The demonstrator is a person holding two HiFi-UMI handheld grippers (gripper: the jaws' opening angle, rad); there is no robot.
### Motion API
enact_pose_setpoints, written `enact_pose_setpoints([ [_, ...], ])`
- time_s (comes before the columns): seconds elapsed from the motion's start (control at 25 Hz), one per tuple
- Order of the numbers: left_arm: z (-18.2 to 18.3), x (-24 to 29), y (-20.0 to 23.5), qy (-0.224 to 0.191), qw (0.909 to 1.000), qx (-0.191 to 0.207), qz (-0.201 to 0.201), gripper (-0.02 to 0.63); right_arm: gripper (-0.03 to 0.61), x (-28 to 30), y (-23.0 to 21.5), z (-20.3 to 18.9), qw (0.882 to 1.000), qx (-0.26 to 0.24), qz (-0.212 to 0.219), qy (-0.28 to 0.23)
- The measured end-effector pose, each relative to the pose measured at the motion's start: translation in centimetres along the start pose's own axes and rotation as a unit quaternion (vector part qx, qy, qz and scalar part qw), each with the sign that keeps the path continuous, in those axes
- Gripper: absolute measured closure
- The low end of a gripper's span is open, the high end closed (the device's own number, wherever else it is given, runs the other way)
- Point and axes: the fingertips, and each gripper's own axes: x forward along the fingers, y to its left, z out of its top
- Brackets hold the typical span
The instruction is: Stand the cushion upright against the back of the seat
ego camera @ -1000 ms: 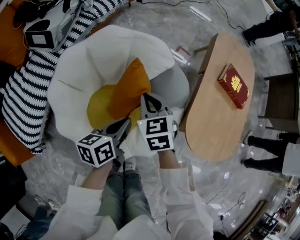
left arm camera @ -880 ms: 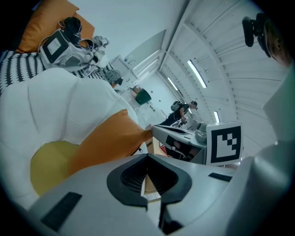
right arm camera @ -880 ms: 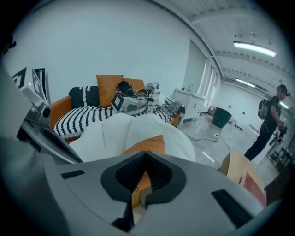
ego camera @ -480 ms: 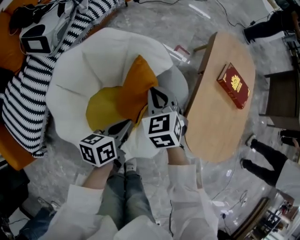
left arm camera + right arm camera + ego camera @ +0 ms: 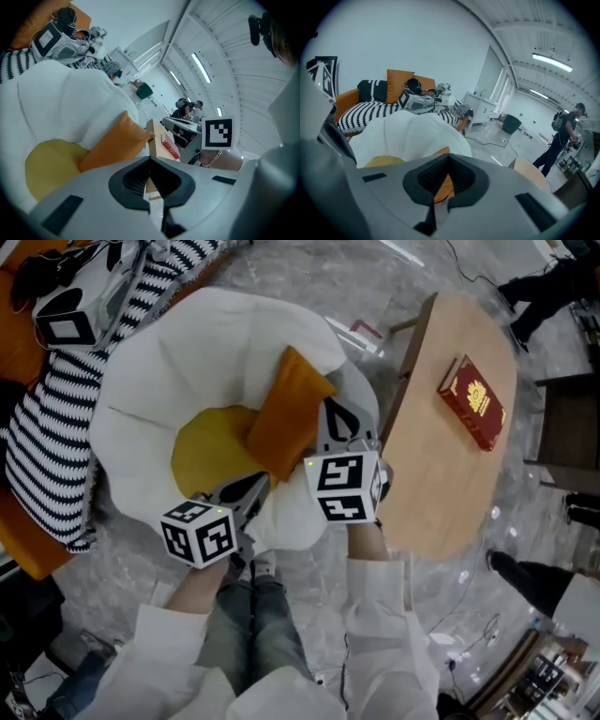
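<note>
The orange cushion stands tilted in the white shell chair, leaning toward the chair's right side, with its lower edge at the yellow seat pad. My right gripper is at the cushion's right edge and shut on it. In the right gripper view, orange fabric of the cushion shows in the notch of the right gripper. My left gripper hovers at the chair's front rim, shut and holding nothing. From the left gripper the cushion lies ahead, above the yellow pad.
An oval wooden table stands close on the chair's right, with a red book on it. A striped black-and-white blanket and a white device lie on an orange sofa at left. People stand at the far right.
My right gripper has moved right with the cushion's edge. The cushion has swung more upright and shifted toward the chair's right side. My left gripper has hardly moved.
</note>
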Motion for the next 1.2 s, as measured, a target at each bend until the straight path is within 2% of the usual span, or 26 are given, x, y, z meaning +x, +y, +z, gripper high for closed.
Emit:
enact_pose_setpoints([
  [0.2,-0.4,0.6,-0.3,0.005,1.0000,0.004,-0.005,0.606,0.566,-0.1,1.1,-1.8,1.000,0.025,0.008,0.012],
  [0.48,-0.2,0.1,-1.5,0.001,0.9999,0.016,-0.007,0.606,0.566,-2.0,1.5,-2.2,0.999,0.030,0.003,0.010],
  [0.6,0.0,-0.5,-2.7,-0.002,0.9997,0.022,-0.009,0.606,0.566,-3.7,1.5,-1.2,0.999,0.041,0.005,0.001],
  [0.8,1.0,-2.1,-5.0,-0.009,0.9990,0.042,-0.015,0.606,0.566,-7.4,2.3,1.3,0.996,0.087,0.001,-0.022],
  [1.08,3.6,-6.0,-9.7,-0.035,0.9969,0.068,-0.017,0.606,0.566,-14.4,3.6,5.9,0.991,0.122,0.016,-0.058],
  [1.2,3.6,-8.0,-12.5,-0.041,0.9966,0.068,-0.021,0.606,0.566,-18.3,4.0,7.8,0.987,0.140,0.017,-0.073],
])
